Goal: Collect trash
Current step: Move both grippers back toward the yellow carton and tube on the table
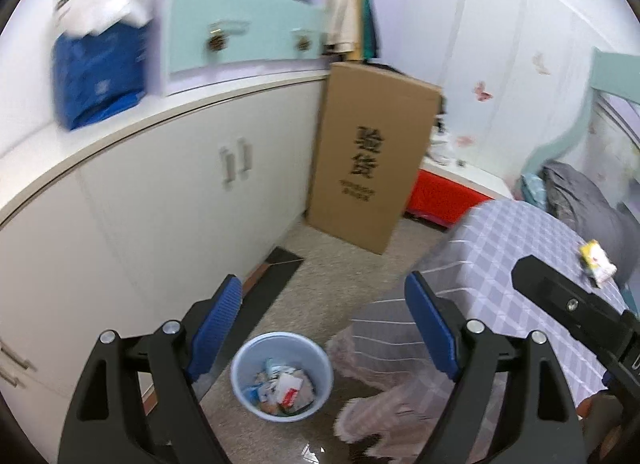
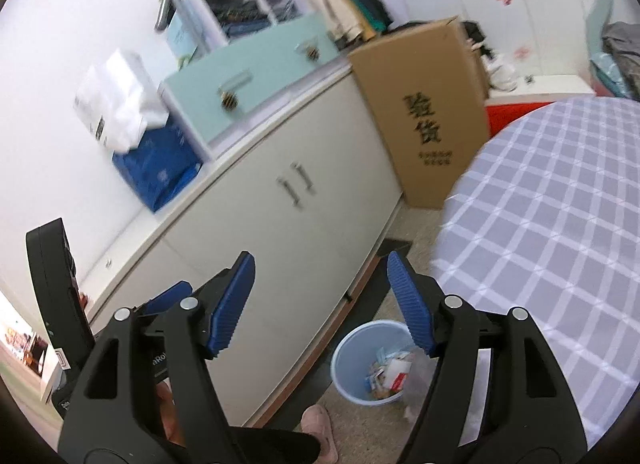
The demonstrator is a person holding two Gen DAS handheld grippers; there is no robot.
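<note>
A pale blue trash bin (image 1: 241, 360) stands on the floor below both grippers, holding several wrappers and paper scraps; the right wrist view has the bin (image 2: 345, 348) beside the table's hanging cloth. A small yellow and white wrapper (image 1: 596, 262) lies on the purple checked tablecloth (image 1: 520, 232) near its right edge. My left gripper (image 1: 324, 284) hangs open above the bin with nothing between its blue pads. My right gripper (image 2: 320, 264) is open and empty too, level with the table's edge (image 2: 560, 204). The right gripper's black body (image 1: 560, 304) crosses the left wrist view just in front of the wrapper.
A long white cabinet (image 1: 160, 204) runs along the left wall, with a blue bag (image 1: 100, 72) and a mint drawer unit (image 1: 248, 28) on top. A tall cardboard box (image 1: 372, 160) leans at its far end. A pink slipper (image 2: 320, 428) lies near the bin.
</note>
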